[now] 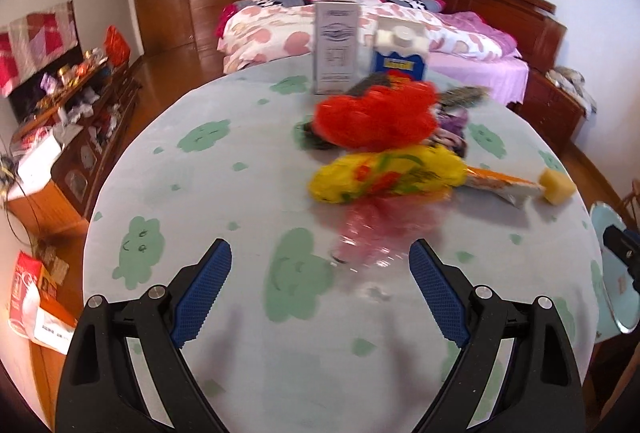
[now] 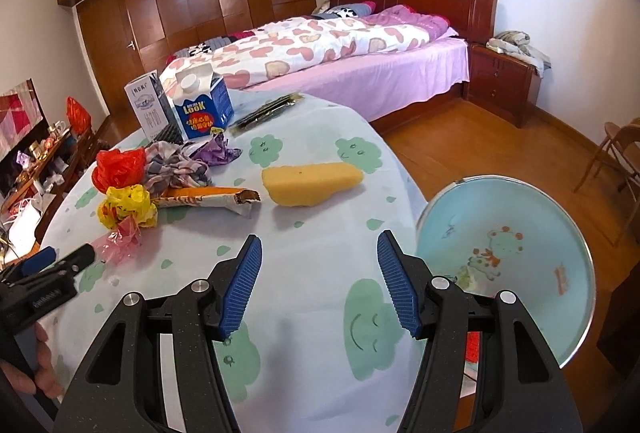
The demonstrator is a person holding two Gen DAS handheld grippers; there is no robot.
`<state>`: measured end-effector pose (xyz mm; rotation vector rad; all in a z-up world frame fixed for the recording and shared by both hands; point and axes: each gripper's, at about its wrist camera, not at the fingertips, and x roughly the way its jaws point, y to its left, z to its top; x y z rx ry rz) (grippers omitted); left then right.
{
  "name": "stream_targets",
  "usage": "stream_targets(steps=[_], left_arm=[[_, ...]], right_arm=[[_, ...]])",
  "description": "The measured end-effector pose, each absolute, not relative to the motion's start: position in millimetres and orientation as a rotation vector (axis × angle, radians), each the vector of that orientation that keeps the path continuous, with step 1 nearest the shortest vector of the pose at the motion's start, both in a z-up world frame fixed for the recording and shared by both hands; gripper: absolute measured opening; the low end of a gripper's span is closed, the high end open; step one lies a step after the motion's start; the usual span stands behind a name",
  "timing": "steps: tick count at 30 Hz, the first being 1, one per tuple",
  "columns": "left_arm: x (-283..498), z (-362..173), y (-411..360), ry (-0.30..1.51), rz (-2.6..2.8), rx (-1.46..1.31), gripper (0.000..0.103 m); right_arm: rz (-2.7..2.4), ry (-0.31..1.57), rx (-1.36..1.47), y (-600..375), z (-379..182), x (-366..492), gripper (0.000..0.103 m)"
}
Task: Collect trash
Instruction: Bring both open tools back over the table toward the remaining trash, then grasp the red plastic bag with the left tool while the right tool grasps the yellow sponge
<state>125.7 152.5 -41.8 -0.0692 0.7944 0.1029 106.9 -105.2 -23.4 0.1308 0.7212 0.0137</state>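
A: Where does the trash lie?

B: Strewn over the table (image 2: 304,313). From the right gripper (image 2: 319,285) the sponge (image 2: 310,183) sits at twelve o'clock, a little ahead of the fingertips, long axis running nine to three. The wrapper (image 2: 208,200) lies just beside it at eleven, along the same line.

A: And the left gripper (image 1: 320,287)?

B: Its fingers stand wide apart with nothing between them. The pink film (image 1: 370,229) is right at its tips, around one o'clock; the yellow bag (image 1: 386,175) lies just past that, and the red bag (image 1: 376,115) further on. That view is blurred, so finer detail is hard to tell.

A: The right fingers?

B: Also spread, also empty.

A: Where would it all go?

B: Probably the basin (image 2: 504,273), off the table edge at the right gripper's two o'clock.

A: So which hand takes what?

B: The left looks nearer the film; the right faces the sponge, whose long axis crosses its fingers, so it would likely span the narrow way.
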Motion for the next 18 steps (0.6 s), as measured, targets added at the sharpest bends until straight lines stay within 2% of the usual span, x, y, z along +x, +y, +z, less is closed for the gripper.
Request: stream_targets(steps=[13,18], left_arm=[[175.8,-38.5,153.8,0.789,0.003,-0.052,0.085],[179.4,-13.5,164.1,0.718,-0.028,-0.056,0.085]], right_arm=[[-0.004,0.734,0.133,-105.8,-26.7,130.7,0.06],[-0.018,0.733,0.135,-113.2,-24.0,137.1,0.06]])
